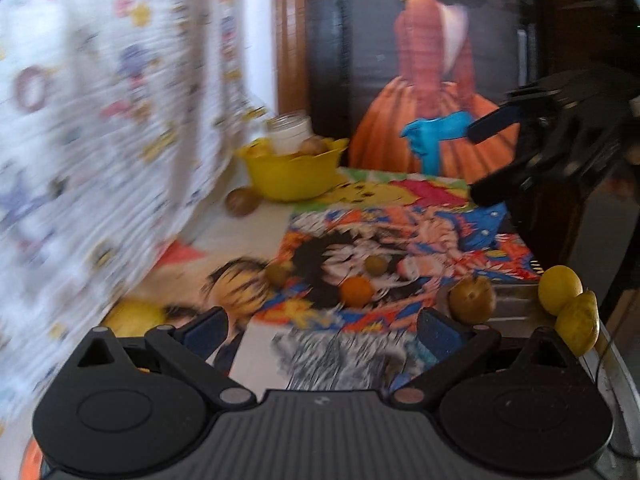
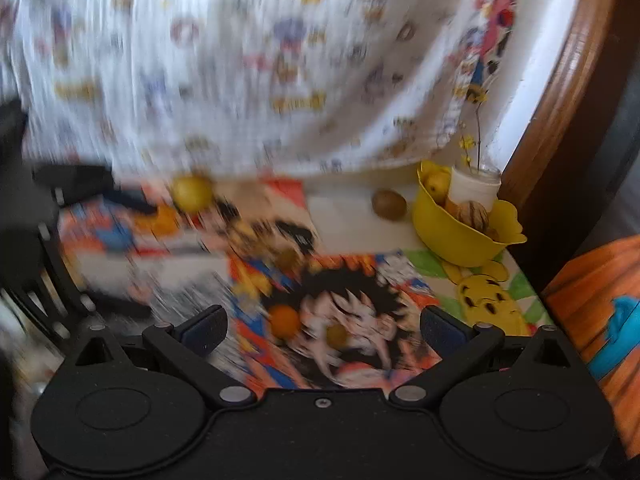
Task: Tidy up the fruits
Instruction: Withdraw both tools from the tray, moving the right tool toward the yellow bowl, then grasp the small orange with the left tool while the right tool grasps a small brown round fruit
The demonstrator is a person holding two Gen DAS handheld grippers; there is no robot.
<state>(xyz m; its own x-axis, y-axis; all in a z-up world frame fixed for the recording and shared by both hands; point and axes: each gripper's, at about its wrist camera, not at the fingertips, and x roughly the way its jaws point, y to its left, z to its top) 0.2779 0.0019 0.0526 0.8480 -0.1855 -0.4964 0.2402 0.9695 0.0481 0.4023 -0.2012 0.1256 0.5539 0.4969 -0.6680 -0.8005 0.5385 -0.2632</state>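
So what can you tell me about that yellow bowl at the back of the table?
The yellow bowl looks like plastic, with a wavy, flared rim. It sits upright on the patterned tablecloth near the wooden door frame, at the table's far corner. Inside are a yellow fruit, a brownish striped one and a white jar holding a thin flower stem. A brown fruit lies just beside it, apart.

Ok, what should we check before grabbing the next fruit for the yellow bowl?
1. Left gripper fingers open and empty: ok.
2. Right gripper fingers open and empty: ok.
3. Orange fruit free on the cartoon mat, nothing touching it: ok.
4. Yellow bowl upright with room left: ok, though a white jar sits in it.
5. Grippers clear of each other: ok.
6. Picture sharp enough to aim: not ok, blurred.
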